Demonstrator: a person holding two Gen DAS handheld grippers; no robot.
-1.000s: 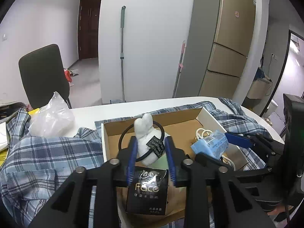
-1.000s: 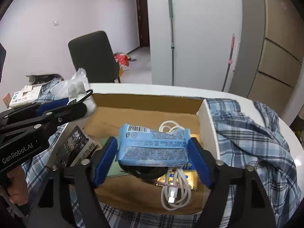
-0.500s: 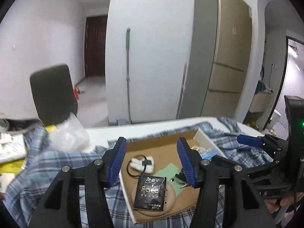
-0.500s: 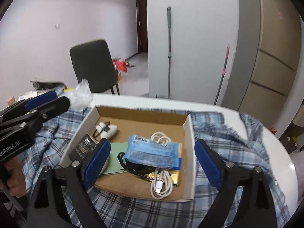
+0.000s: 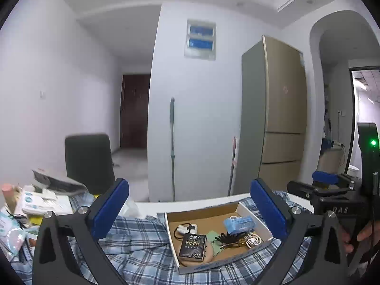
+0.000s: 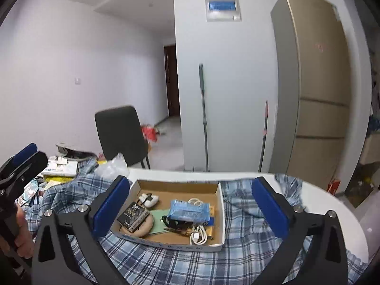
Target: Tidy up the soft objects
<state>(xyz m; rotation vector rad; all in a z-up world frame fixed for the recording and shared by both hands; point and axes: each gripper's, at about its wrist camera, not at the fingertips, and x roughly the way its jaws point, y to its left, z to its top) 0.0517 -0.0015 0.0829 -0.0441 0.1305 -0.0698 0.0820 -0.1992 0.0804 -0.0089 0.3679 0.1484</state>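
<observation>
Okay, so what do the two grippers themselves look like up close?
Both are matte black. The left gripper and right gripper each have two angular fingers with round silver screws and ribbed blue pads. The right one's body carries a green light and faint raised lettering. No cables visible.

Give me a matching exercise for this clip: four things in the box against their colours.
Things:
1. tissue pack
2. Face packet
3. cable
4. card

Colours:
a. white
b. green
c. blue
d. black

Pairs: 1-c, 2-d, 3-a, 4-b. All lie in the cardboard box; both grippers, left and right, are open.
</observation>
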